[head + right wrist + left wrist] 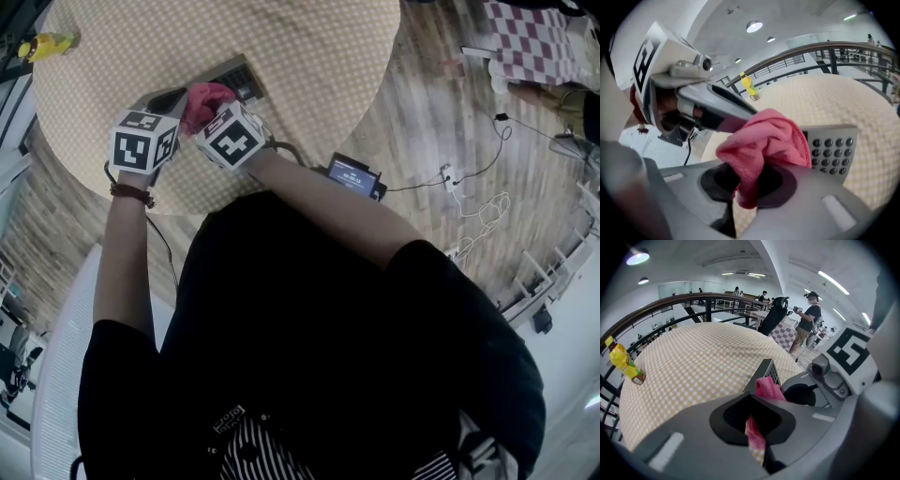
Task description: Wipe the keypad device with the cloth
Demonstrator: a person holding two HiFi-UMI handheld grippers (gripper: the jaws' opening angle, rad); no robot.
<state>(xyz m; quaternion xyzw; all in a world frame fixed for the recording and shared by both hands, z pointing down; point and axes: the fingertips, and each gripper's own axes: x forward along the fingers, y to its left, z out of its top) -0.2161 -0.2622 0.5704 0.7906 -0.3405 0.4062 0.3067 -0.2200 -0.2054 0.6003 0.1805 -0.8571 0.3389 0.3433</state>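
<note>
Right gripper (pixel 747 187) is clamped on the pink cloth (pixel 768 140). The cloth is bunched up thick between the jaws, billowing out over the top with a tail hanging down below. Just to its right sits the grey keypad device (pixel 832 150), with rows of dark round buttons facing that camera, and the wad of cloth overlaps the device's left edge. From the head view both grippers are packed in close together at the near side of the round worktop (pixel 309 56), which is covered in a fine yellow-and-white check. The cloth shows between the two marker cubes and the keypad device pokes out just beyond them. Over on the left gripper (pixel 752 425), the jaws are drawn nearly together with only a thin slit between them. A strip of pink shows in that slit right against the ridged pad, and whether it's actually nipped there I can't tell. Past those jaws the keypad device rises at a slant, edge toward the camera, with a fold of cloth resting against it. The right gripper's cube (pixel 853 350) crowds in on the right. A yellow bottle (pixel 45 44) stands well apart at the worktop's far left rim. Down on the wooden floor (pixel 441 112), beside the worktop, lies a small screen unit (pixel 354 174) with cables trailing away.
</note>
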